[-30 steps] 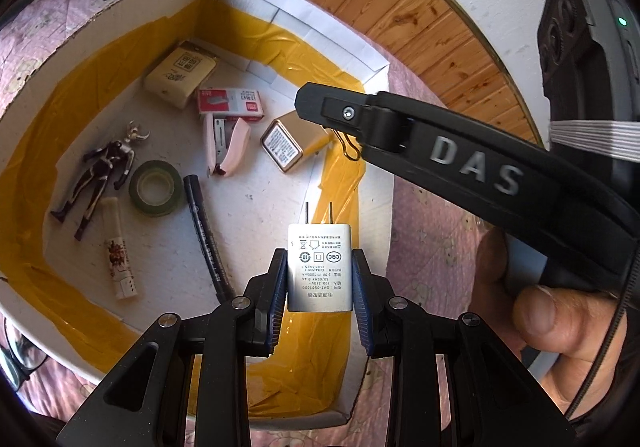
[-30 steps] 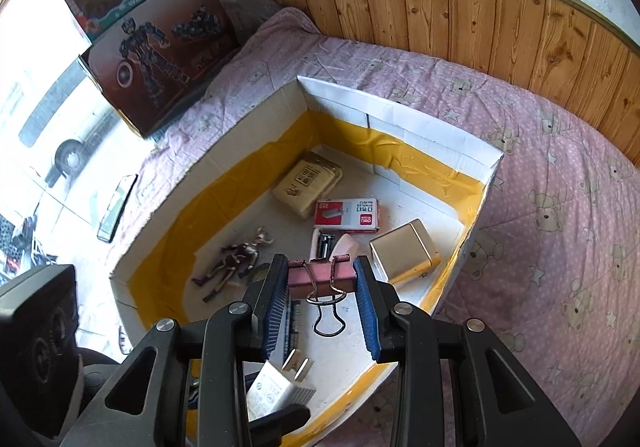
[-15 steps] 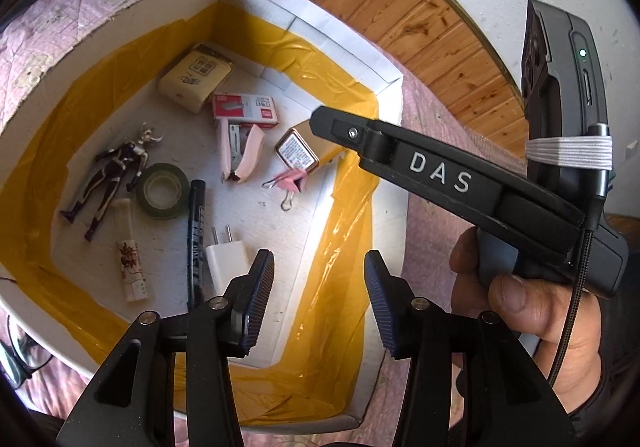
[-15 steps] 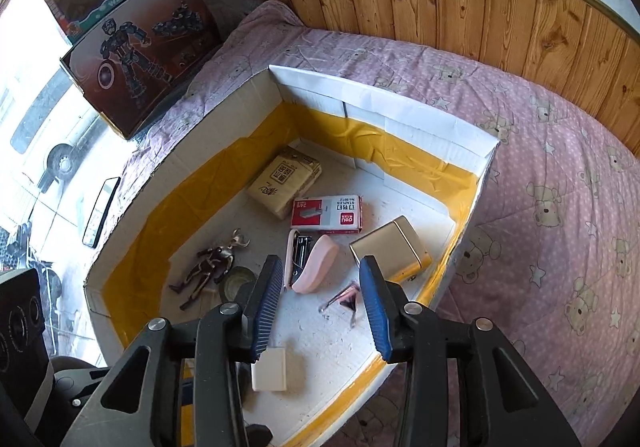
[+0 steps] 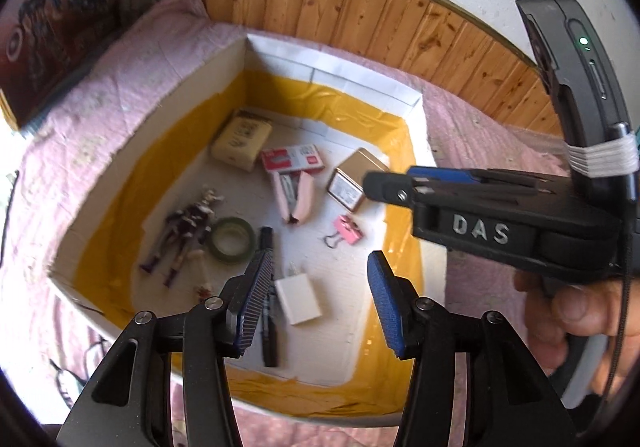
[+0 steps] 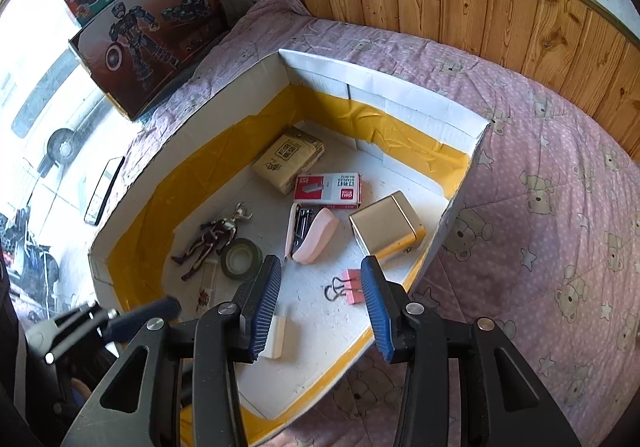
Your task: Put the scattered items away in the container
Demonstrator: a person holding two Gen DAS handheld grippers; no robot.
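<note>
White foam container [image 6: 432,115], yellow-taped inside, already held the white charger [image 5: 298,299] and pink binder clip [image 6: 352,287] near its front. Your left gripper [image 5: 316,299] and right gripper [image 6: 320,303] had just been opening, jaws apart with nothing between them; release looked finished, so next you would lift clear and seek any item left outside.

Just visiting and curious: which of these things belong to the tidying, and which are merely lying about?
Belong to the job: box, charger, pink clip, stapler, staples, tin, tape, figure, marker.

Lying about: toy boxes, quilt.
</note>
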